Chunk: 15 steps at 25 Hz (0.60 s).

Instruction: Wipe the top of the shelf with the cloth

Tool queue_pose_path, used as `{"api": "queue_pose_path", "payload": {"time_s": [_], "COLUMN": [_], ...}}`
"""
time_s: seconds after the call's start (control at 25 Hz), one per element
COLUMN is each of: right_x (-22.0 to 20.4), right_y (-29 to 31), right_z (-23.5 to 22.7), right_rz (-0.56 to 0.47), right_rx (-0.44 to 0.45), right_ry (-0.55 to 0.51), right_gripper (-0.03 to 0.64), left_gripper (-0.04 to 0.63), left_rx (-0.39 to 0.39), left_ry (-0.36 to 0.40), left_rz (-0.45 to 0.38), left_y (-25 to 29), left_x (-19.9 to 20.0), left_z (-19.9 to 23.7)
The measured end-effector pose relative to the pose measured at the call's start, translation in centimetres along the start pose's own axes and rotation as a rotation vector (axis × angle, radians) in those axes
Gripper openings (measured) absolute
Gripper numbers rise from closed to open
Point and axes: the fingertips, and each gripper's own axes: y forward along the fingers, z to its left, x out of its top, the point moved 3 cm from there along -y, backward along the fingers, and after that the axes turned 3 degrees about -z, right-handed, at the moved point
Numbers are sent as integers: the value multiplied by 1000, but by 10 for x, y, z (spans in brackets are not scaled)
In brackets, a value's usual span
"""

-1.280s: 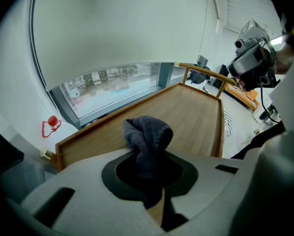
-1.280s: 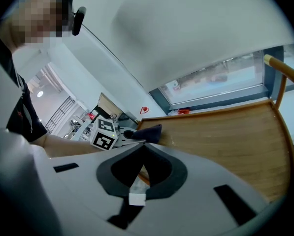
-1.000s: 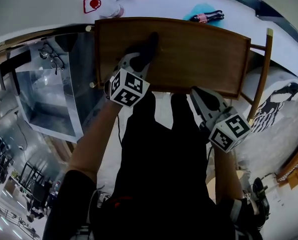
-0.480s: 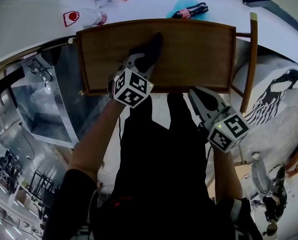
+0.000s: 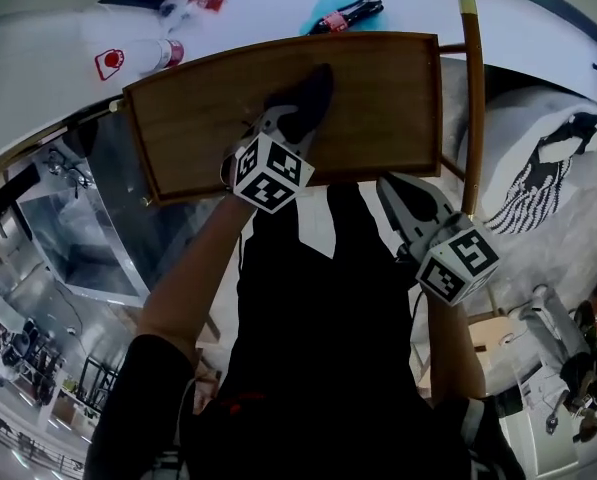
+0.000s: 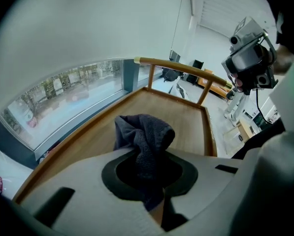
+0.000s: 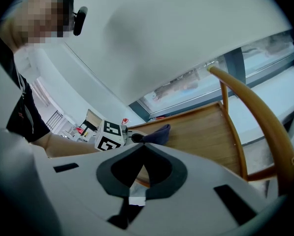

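The wooden shelf top (image 5: 378,98) has a raised rim and lies just in front of me. A dark grey cloth (image 5: 310,90) rests on its middle, bunched up, with my left gripper (image 5: 284,124) shut on it. In the left gripper view the cloth (image 6: 146,132) sticks out past the jaws over the shelf top (image 6: 188,124). My right gripper (image 5: 391,186) is shut and holds nothing; it hovers at the shelf's front edge, right of the cloth. The right gripper (image 7: 140,147) looks across the shelf top (image 7: 201,136) at the cloth (image 7: 156,132).
Behind the shelf lie a clear bottle with a red label (image 5: 138,58) and a dark bottle (image 5: 346,12) on something blue. A glass case (image 5: 78,228) stands at the left. A curved wooden rail (image 5: 470,98) runs along the shelf's right side. Equipment (image 5: 563,353) stands lower right.
The left gripper has slid the cloth to the right along the shelf top, from its left part to about the middle. The right gripper has stayed by the front edge.
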Motion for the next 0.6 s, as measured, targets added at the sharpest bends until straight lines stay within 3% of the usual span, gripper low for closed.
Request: {"api": "queue_pose_path", "payload": {"time_s": [0.6], "right_x": [-2], "right_y": [-46], "right_z": [-42], "right_rz": [-64], "right_rx": [-60], "right_ry": [64], "right_gripper": [5], "left_gripper": [55], "left_rx": [-119], "left_ry": [91], "left_rz": [-19], "left_y": [62], "left_x": [65], "left_z": [-50]}}
